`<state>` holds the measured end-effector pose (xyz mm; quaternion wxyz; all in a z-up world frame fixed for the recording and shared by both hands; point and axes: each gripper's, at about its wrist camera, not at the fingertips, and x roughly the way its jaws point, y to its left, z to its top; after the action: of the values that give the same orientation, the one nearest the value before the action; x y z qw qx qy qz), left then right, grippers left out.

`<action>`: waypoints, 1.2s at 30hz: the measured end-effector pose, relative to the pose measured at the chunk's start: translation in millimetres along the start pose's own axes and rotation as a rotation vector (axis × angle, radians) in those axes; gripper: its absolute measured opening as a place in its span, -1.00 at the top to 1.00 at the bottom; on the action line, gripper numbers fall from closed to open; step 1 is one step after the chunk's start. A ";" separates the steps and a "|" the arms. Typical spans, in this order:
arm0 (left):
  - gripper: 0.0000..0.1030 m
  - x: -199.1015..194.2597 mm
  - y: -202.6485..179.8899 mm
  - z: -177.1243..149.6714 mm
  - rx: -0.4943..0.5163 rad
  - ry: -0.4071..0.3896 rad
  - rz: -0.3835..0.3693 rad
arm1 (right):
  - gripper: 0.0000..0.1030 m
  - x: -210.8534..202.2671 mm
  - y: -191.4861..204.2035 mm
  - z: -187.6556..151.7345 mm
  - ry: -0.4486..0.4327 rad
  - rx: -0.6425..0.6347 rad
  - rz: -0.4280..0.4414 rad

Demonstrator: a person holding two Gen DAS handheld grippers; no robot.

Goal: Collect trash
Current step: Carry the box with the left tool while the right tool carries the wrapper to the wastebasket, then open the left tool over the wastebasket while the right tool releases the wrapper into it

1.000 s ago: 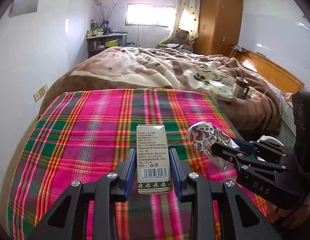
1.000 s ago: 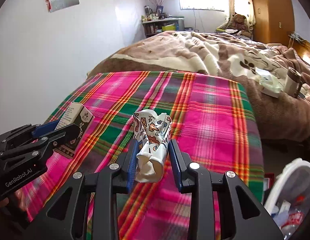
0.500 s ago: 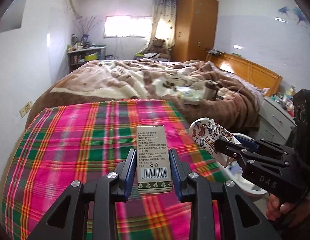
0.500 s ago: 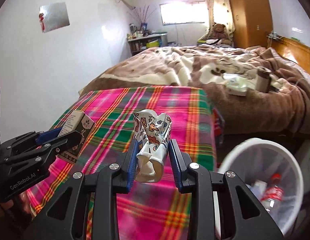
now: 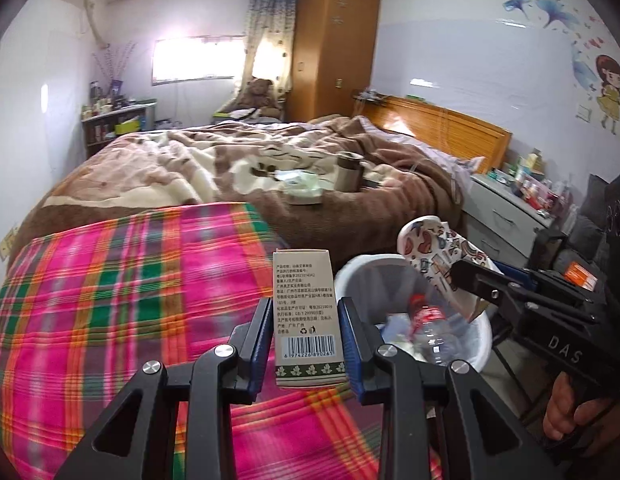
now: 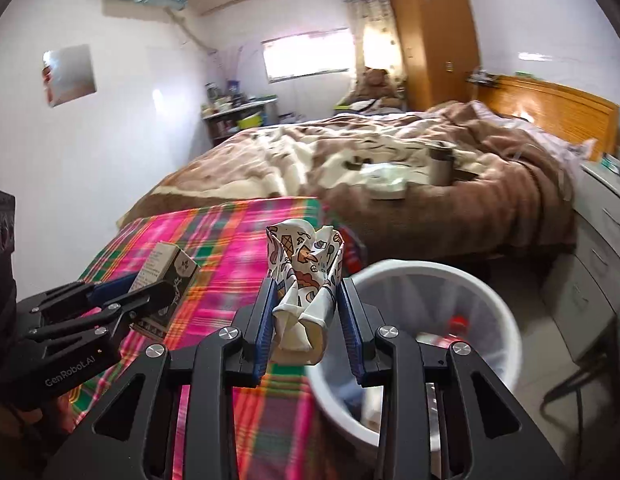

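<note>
- Both grippers are swinging away from the plaid bedspread (image 5: 109, 300) toward the white bin (image 6: 470, 292), which a second ago was only at the edge of view and is now lying right ahead of and below the fingertips.
- The left gripper (image 5: 303, 320) is clamping narrowly on a small cardboard box (image 5: 305, 320), held upright by its two narrow sides at its lower half, barcode face turned to the camera.
- The right gripper (image 6: 305, 320) is pinching a crumpled printed paper cup (image 6: 305, 280) near its folded bottom end, the open mouth pointing away from the gripper.
- The box is looking light and fairly stiff; a side-to-side pinch is suiting it, though a hard squeeze is likely denting the thin card.
- The cup is looking very light and soft, already crushed, so it is giving under the pads and probably sitting securely; nothing fragile is at stake.
- The cup is hovering over the near rim of the bin; the box is hanging just to the left of the bin, above the bedspread's edge.
- A clear plastic bottle (image 5: 426, 320) with a red label is already lying inside the bin.
</note>
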<state>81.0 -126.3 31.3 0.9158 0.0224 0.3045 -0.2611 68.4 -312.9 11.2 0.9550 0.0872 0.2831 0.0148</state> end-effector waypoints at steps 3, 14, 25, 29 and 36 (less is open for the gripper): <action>0.36 9.1 -19.6 -0.2 0.018 0.010 -0.038 | 0.37 -4.4 -20.0 -3.1 -0.003 0.038 -0.053; 0.36 57.5 -77.7 -0.4 0.068 0.072 -0.135 | 0.37 -4.8 -73.4 -22.9 0.039 0.118 -0.196; 0.36 83.3 -86.3 -0.9 0.062 0.115 -0.131 | 0.35 3.2 -90.7 -26.6 0.048 0.138 -0.176; 0.05 85.3 -84.6 -1.4 0.050 0.123 -0.119 | 0.27 12.8 -88.9 -27.9 0.055 0.098 -0.199; -0.09 81.7 -79.1 -2.4 0.030 0.106 -0.133 | -0.05 14.2 -92.2 -29.4 0.067 0.104 -0.189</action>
<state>96.3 -232.0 -7.9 0.8786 0.0297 0.3492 -0.3245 62.4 -397.9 -36.8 0.9363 0.1091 0.3222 -0.0872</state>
